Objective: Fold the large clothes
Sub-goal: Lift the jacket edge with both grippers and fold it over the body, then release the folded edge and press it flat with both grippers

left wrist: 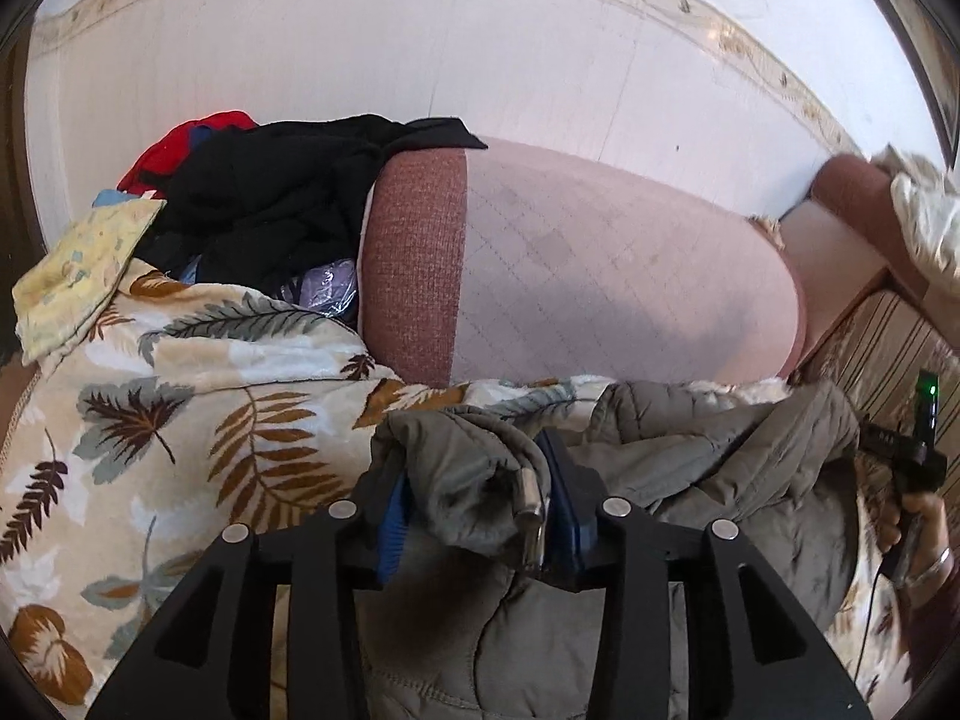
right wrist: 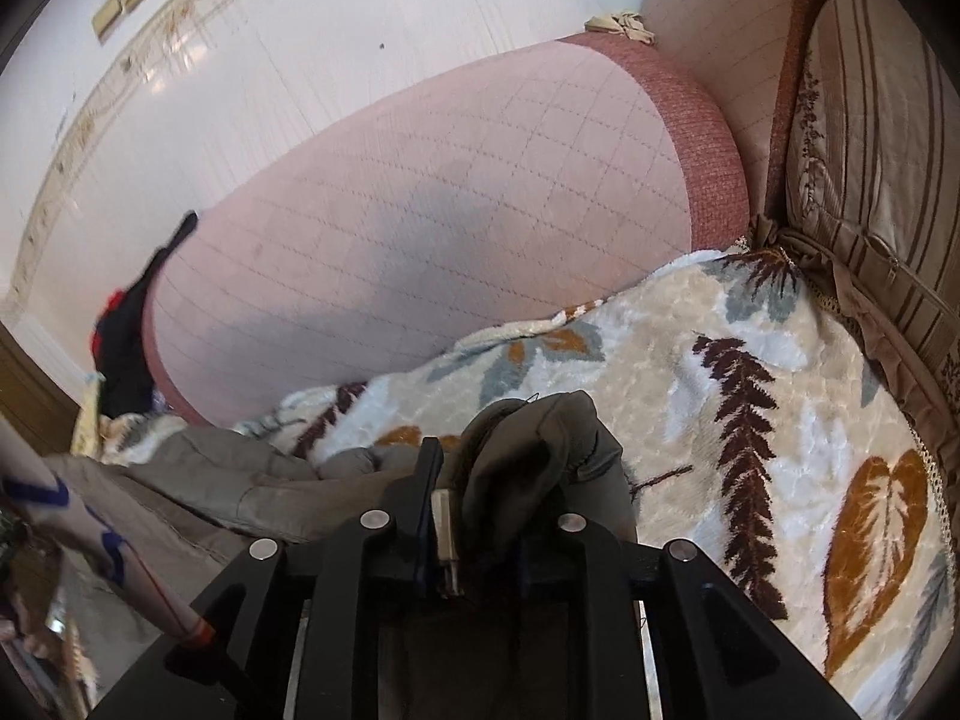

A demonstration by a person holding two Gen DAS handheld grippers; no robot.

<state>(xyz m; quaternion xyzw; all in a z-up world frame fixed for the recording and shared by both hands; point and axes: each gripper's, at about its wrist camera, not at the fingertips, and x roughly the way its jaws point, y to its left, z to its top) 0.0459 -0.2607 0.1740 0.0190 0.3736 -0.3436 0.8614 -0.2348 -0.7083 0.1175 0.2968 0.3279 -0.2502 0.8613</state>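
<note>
A grey-olive quilted jacket (left wrist: pixel 708 456) lies on a leaf-patterned blanket (left wrist: pixel 198 408) on a sofa seat. My left gripper (left wrist: pixel 480 498) is shut on a bunched edge of the jacket with a metal zipper end beside the right pad. My right gripper (right wrist: pixel 480 480) is shut on another bunched part of the jacket (right wrist: pixel 528 450), with a zipper end at the left pad. The rest of the jacket (right wrist: pixel 198 480) trails left between both grippers. The right gripper also shows at the right edge of the left wrist view (left wrist: pixel 912 456), held in a hand.
A pink quilted sofa back (left wrist: pixel 600 276) rises behind the blanket. A pile of black and red clothes (left wrist: pixel 270 204) and a yellow cloth (left wrist: pixel 78 276) sit at the left. A striped cushion (right wrist: pixel 870 138) stands at the right. A white wall is behind.
</note>
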